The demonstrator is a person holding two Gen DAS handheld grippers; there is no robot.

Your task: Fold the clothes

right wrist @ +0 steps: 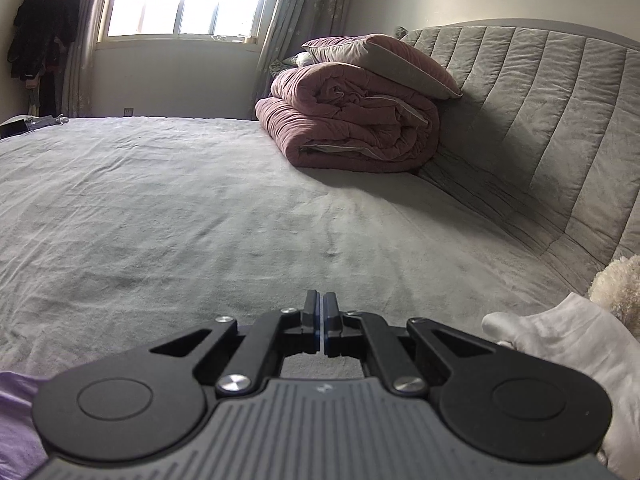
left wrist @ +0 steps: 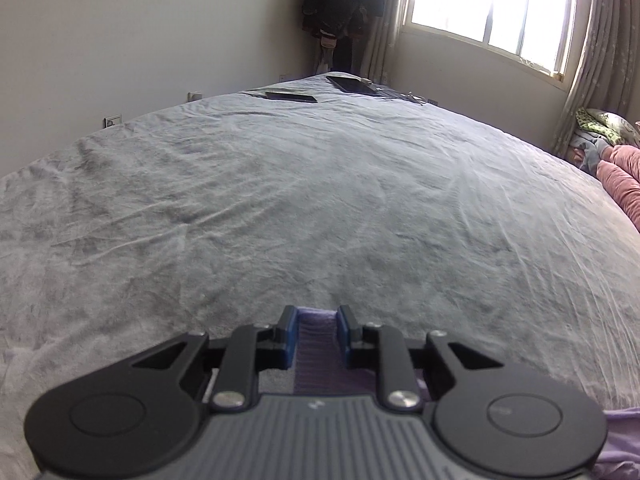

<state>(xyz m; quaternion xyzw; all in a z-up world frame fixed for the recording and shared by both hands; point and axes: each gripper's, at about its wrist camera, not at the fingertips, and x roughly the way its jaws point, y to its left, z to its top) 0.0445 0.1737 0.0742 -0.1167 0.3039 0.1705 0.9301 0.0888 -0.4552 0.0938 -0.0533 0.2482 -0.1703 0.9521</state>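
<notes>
The folding looked barely begun. The left tool [left wrist: 316,330] had its blue pads drawn in on a ribbed band of the lilac garment [left wrist: 316,344], seemingly a hem or cuff, and the cloth ran back under the tool's body and out at the near right corner of the left wrist view. Whether that strip was truly pinched or only lay between the pads could not be told for certain, though the pads appeared to press its edges. The right tool [right wrist: 321,322] was fully closed, its jaws meeting with nothing visible between them, though cloth could have been caught below the tips out of sight. In the right wrist view a corner of the same lilac fabric showed at the near left. The grey bedspread [left wrist: 320,200] ahead of both tools lay bare, so no folded piece had yet been laid there. A white garment [right wrist: 560,344] sat untouched at the near right, just beside a cream plush toy [right wrist: 618,288]. Spreading the lilac piece flat, folding it, and then handling the white one all seemed left to do.
</notes>
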